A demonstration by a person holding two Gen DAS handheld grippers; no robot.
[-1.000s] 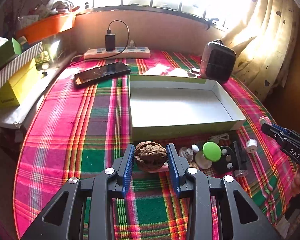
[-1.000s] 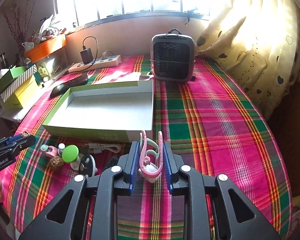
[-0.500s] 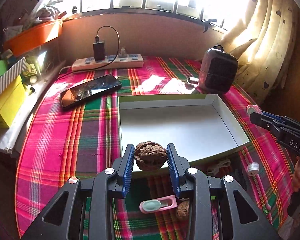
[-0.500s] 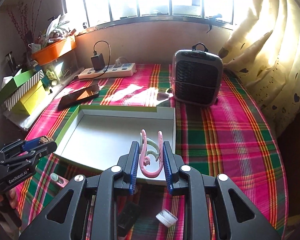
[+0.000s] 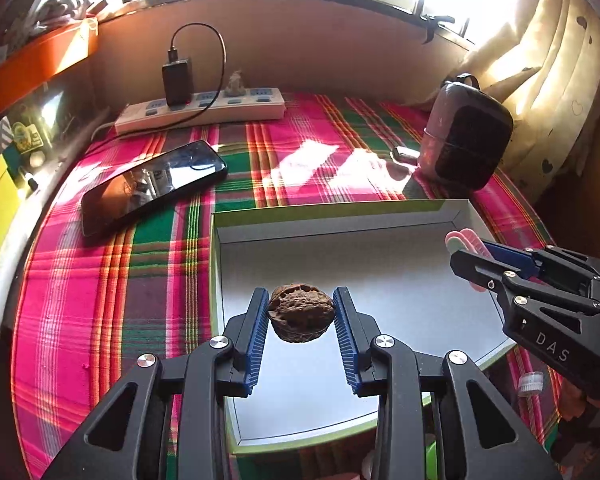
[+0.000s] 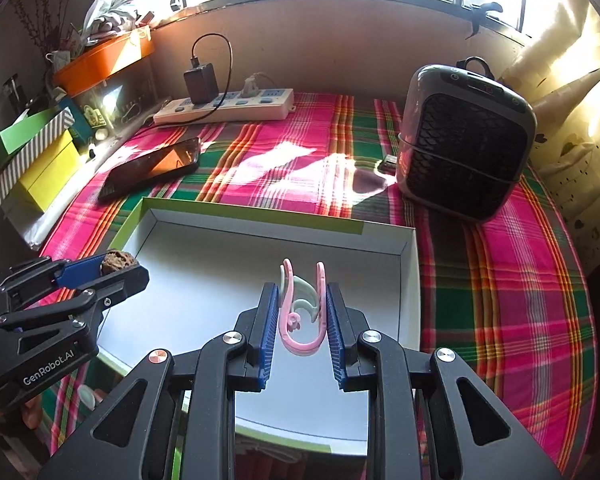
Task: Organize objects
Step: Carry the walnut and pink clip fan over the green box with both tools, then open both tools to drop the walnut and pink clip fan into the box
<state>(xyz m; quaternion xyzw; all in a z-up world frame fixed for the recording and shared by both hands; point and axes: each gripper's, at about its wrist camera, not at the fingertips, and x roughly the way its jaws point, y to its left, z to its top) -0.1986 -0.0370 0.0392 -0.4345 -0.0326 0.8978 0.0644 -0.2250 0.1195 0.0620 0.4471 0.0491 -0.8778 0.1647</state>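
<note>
My left gripper (image 5: 301, 312) is shut on a brown walnut (image 5: 301, 313) and holds it above the left part of the open white box (image 5: 380, 232) with green outer walls. My right gripper (image 6: 302, 312) is shut on a pink and pale green clip (image 6: 301, 312) and holds it above the box's (image 6: 260, 226) right part. The right gripper with the clip shows in the left wrist view (image 5: 470, 252), and the left gripper with the walnut shows in the right wrist view (image 6: 116, 266). The box floor is bare.
A plaid cloth (image 5: 120, 280) covers the round table. A phone (image 5: 152, 184), a power strip with charger (image 5: 204, 108) and a small heater (image 6: 464, 140) stand behind the box. Coloured boxes (image 6: 32, 156) sit at the left edge. Small items lie near the box's near side (image 5: 530, 384).
Both grippers rose and moved forward from the pile of small items to above the box, each still holding its object.
</note>
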